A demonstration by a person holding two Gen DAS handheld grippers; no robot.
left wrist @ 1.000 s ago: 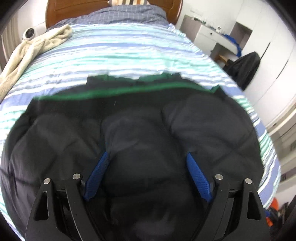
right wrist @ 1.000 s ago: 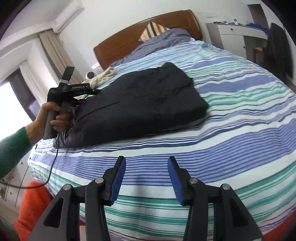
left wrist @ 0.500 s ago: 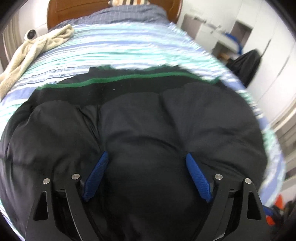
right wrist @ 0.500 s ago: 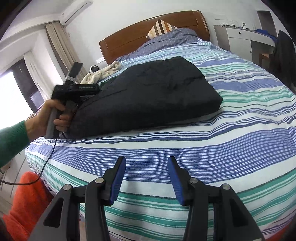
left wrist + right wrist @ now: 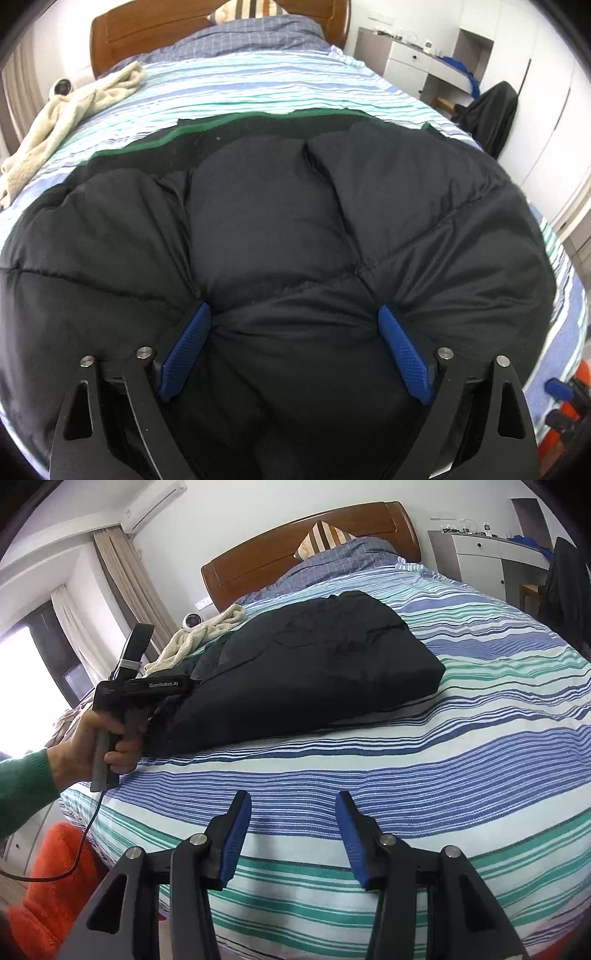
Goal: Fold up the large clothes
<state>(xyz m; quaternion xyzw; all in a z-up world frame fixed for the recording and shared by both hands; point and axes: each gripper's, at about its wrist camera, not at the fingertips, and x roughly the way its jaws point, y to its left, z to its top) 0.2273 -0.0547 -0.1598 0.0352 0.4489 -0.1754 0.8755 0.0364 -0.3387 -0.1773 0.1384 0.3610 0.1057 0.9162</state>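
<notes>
The left gripper has its blue-padded fingers spread wide, pressed down into dark padded fabric that bulges between them. From the right wrist view, the person's left hand wraps around this gripper's handle, with a green sleeve covering the forearm. The right gripper hangs in the air with its jaws parted, holding nothing, well apart from the left one.

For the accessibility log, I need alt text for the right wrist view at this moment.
The open right gripper hovers over the striped bedspread, holding nothing. Beyond it, a folded black padded jacket lies on the bed, with the left gripper pressed into its near-left end.
</notes>
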